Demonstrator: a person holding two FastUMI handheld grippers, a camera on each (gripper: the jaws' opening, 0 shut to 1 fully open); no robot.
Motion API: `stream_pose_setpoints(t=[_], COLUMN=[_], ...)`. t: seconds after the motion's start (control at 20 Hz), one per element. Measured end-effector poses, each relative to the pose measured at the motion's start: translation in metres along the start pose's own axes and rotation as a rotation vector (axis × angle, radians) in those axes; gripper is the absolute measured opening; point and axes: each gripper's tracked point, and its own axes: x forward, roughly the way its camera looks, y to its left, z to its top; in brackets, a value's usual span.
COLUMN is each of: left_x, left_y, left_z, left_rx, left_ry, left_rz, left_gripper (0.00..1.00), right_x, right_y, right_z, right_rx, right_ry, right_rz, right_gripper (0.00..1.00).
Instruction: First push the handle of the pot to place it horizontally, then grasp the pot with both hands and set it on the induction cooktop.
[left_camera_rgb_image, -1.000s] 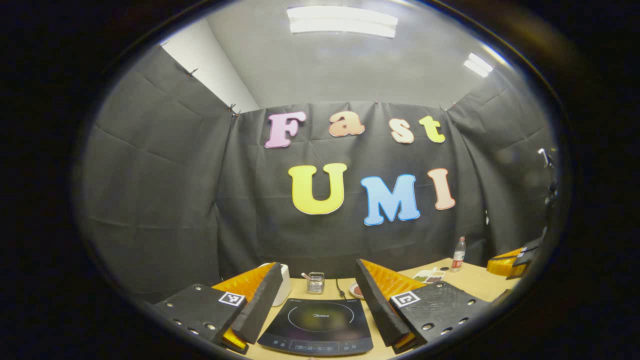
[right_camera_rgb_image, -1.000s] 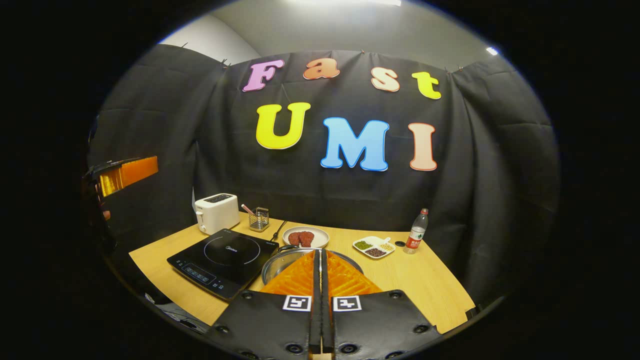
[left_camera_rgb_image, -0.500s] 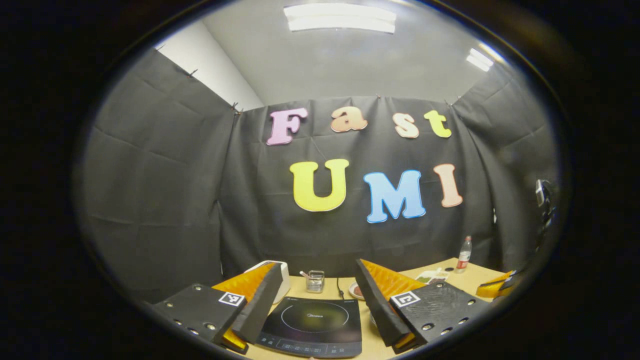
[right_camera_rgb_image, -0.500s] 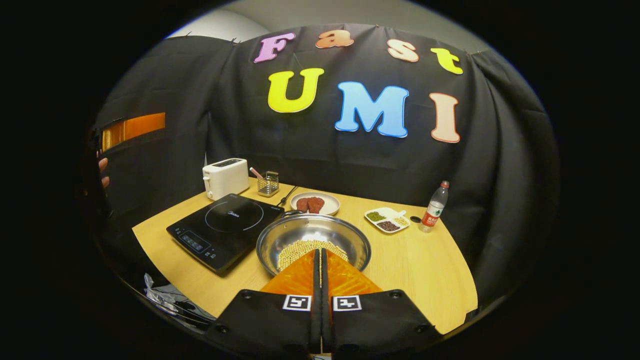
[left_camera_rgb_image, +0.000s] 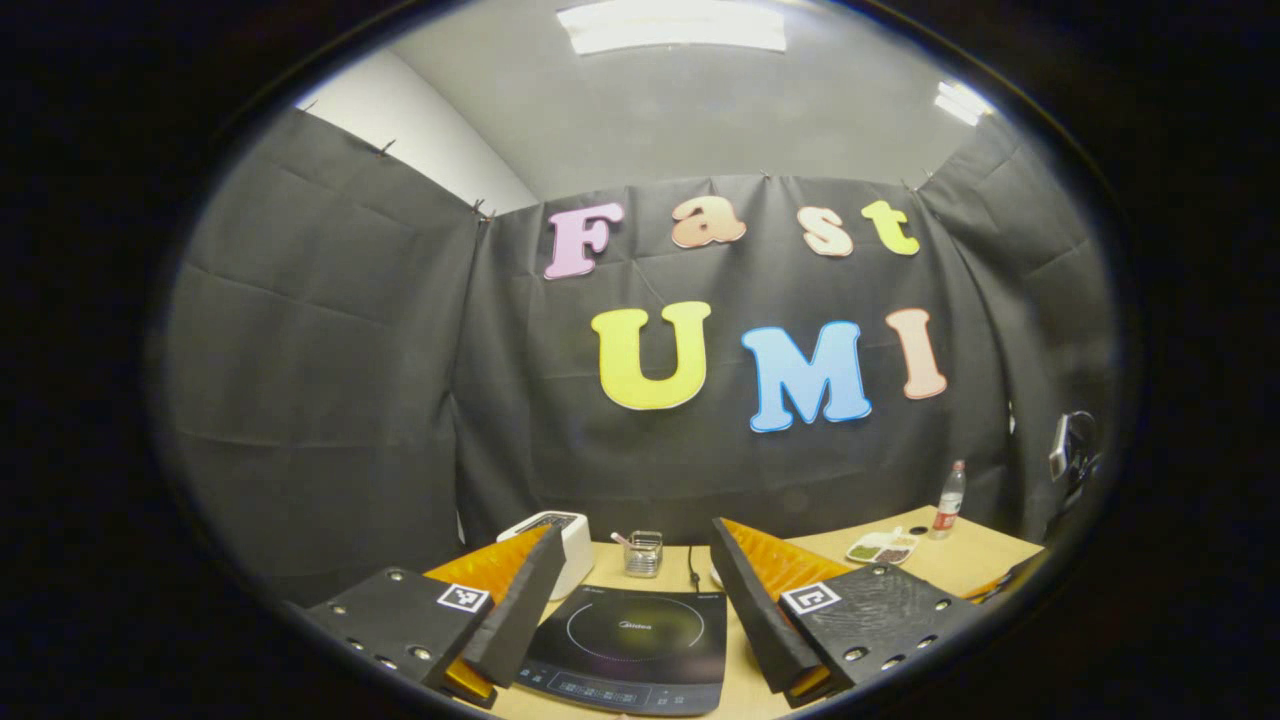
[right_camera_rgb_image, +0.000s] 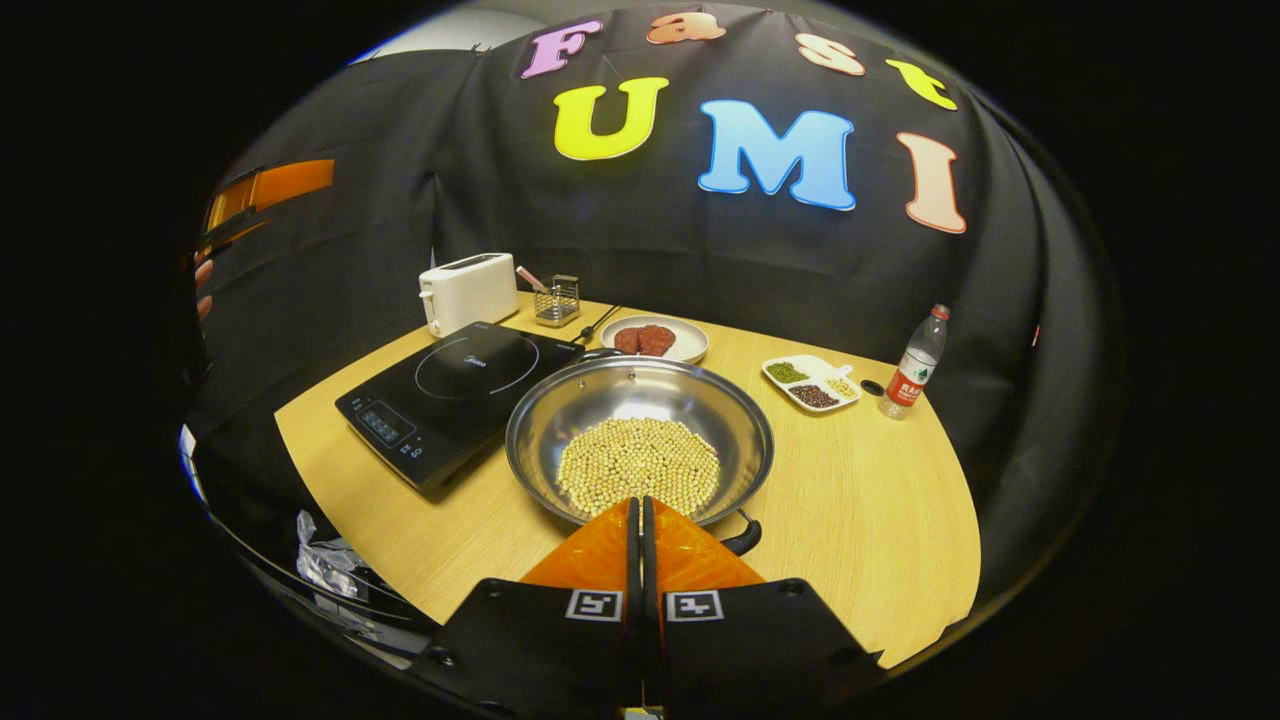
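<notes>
Black glass of the induction cooktop (left_camera_rgb_image: 630, 650) lies between the left gripper (left_camera_rgb_image: 632, 600) fingers, spread wide and empty; a mesh holder (left_camera_rgb_image: 644, 553) behind holds something pinkish, perhaps utensils. In the right gripper view, the steel pot (right_camera_rgb_image: 640, 440) of soybeans (right_camera_rgb_image: 640, 465) sits right of the cooktop; the right gripper (right_camera_rgb_image: 637, 520), pressed closed and empty, hovers near its handle (right_camera_rgb_image: 743, 540). A divided dish (right_camera_rgb_image: 812, 382) of beans sits far right.

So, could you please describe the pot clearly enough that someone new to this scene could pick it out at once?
Start at the black induction cooktop on the wooden table. The pot sits on the table just to its right, in front of the plate of red food. It is the wide, shiny steel vessel, and the only one holding a bed of pale yellow beans.
</notes>
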Motion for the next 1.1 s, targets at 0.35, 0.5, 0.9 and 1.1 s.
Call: stream_pose_setpoints(t=[0.35, 0.5, 0.9, 1.1], left_x=[0.008, 0.007, 0.010, 0.015], left_y=[-0.006, -0.007, -0.008, -0.012], left_z=[0.002, 0.002, 0.001, 0.000], left_rx=[0.029, 0.037, 0.052, 0.048], left_ry=[0.007, 0.012, 0.017, 0.015], left_rz=[0.029, 0.043, 0.081, 0.087], left_gripper=[0.87, 0.87, 0.87, 0.87], right_x=[0.023, 0.031, 0.048, 0.049], right_y=[0.002, 0.002, -0.009, -0.017], right_z=[-0.034, -0.044, -0.076, -0.075], right_rx=[-0.012, -0.026, -0.029, -0.046], right_ry=[0.115, 0.154, 0.270, 0.269], right_rz=[0.064, 0.085, 0.098, 0.097], right_gripper=[0.02, 0.00, 0.02, 0.02])
